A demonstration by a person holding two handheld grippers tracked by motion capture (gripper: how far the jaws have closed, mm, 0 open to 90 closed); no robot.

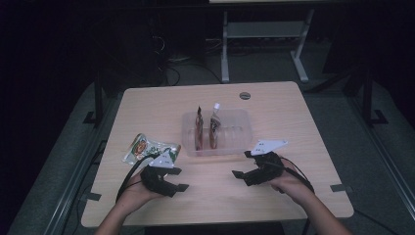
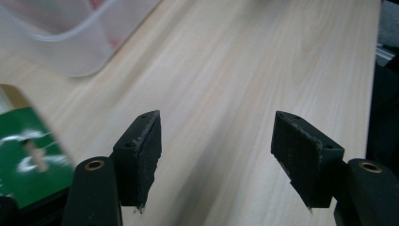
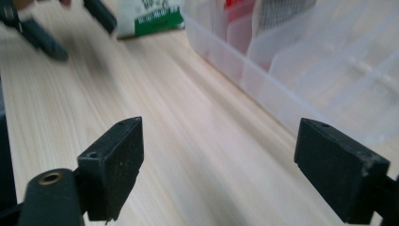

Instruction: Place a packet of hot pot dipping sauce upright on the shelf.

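A clear plastic bin (image 1: 235, 142) stands mid-table with two upright snack packets (image 1: 199, 128) inside its slots. A green and white snack pouch (image 1: 147, 148) lies flat on the wood to the bin's left. My left gripper (image 1: 178, 178) rests just in front of that pouch, jaws wide open and empty; the pouch's green edge (image 2: 23, 165) sits at the left of the left gripper view. My right gripper (image 1: 243, 164) hovers near the bin's front right corner, open, nothing between its jaws. The bin wall (image 3: 282, 80) runs along the right of the right gripper view.
A light wooden table (image 1: 274, 107) holds everything, with a round cable grommet (image 1: 244, 95) near the far edge. Beyond stand a white desk frame (image 1: 264, 44) and cables on the dark floor. Bare wood lies between the two grippers.
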